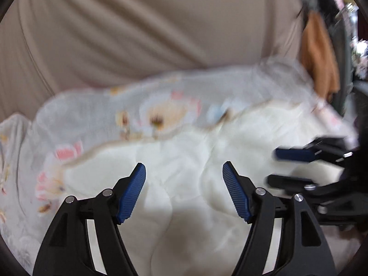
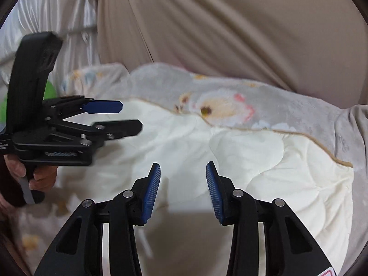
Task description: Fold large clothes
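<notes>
A large quilted blanket lies bunched on a beige surface. Its cream quilted side [image 1: 184, 161] faces up in front, and its grey flowered side [image 1: 103, 115] is turned over behind. It also shows in the right wrist view, cream [image 2: 264, 161] and grey flowered [image 2: 230, 96]. My left gripper [image 1: 184, 172] is open and empty just above the cream side; it also shows at the left of the right wrist view [image 2: 128, 117]. My right gripper [image 2: 183, 172] is open and empty over the cream side; it shows at the right of the left wrist view [image 1: 273, 168].
Beige draped fabric [image 1: 138, 23] fills the background behind the blanket. An orange cloth [image 1: 319, 53] hangs at the far right. White shiny fabric [image 2: 46, 23] and something green [image 2: 49, 89] lie at the far left of the right wrist view.
</notes>
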The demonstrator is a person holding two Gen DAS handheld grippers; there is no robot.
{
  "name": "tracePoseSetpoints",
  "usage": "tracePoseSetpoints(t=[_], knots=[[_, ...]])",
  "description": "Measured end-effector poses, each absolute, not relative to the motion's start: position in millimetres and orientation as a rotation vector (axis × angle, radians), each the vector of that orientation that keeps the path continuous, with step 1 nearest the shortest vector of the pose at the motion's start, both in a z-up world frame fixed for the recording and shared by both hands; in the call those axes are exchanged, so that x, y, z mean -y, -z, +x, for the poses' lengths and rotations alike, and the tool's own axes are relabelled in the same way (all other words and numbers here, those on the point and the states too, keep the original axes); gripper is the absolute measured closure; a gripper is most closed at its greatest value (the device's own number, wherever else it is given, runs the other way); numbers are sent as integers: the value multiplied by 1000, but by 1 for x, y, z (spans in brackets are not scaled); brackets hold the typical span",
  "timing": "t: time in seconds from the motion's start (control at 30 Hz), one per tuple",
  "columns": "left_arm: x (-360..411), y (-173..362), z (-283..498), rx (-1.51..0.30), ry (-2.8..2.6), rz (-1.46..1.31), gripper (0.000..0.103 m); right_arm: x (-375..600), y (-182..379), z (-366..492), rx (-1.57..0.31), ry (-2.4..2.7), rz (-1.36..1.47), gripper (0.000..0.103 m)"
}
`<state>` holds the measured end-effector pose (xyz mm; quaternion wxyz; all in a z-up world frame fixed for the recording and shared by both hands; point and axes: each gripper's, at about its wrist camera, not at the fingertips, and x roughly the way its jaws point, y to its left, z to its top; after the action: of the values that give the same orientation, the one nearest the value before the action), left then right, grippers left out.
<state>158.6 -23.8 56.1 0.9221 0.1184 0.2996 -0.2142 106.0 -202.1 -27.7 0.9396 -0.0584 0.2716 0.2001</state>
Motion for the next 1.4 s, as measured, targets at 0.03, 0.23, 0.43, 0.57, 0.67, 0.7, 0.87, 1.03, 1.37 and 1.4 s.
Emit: tracePoseSetpoints(t=[0.03, 0.23, 0.43, 0.57, 0.67, 0.7, 0.87, 1.03, 1.37, 1.4], knots=[[24, -41, 173, -656, 402, 255, 36, 208, 36, 115, -587, -382, -114, 67], [-25, -18, 194, -697, 344, 169, 32, 288, 50, 123, -620, -199, 22, 73], [-79, -23, 192, -698, 228, 50, 32, 367, 62, 109, -662, -73, 194, 77], [-117, -45, 209, -755, 239, -150, 33, 377, 39, 106, -605, -28, 243, 61], [-122, -53, 225, -744, 164, -144, 30, 386, 20, 119, -549, -21, 311, 45], [-121, -53, 231, -752, 155, -142, 30, 392, 19, 127, -560, -22, 334, 44], [-120, -36, 258, -847, 161, -214, 66, 402, 47, 170, -724, -17, 432, 82], [-128, -64, 241, -734, 181, -222, 93, 385, 4, 133, -470, -109, 360, 92], [-112, -8, 264, -830, 89, -93, 91, 389, 68, 177, -767, 19, 284, 92], [-111, -6, 264, -827, 77, -81, 90, 384, 66, 179, -779, 25, 242, 91]])
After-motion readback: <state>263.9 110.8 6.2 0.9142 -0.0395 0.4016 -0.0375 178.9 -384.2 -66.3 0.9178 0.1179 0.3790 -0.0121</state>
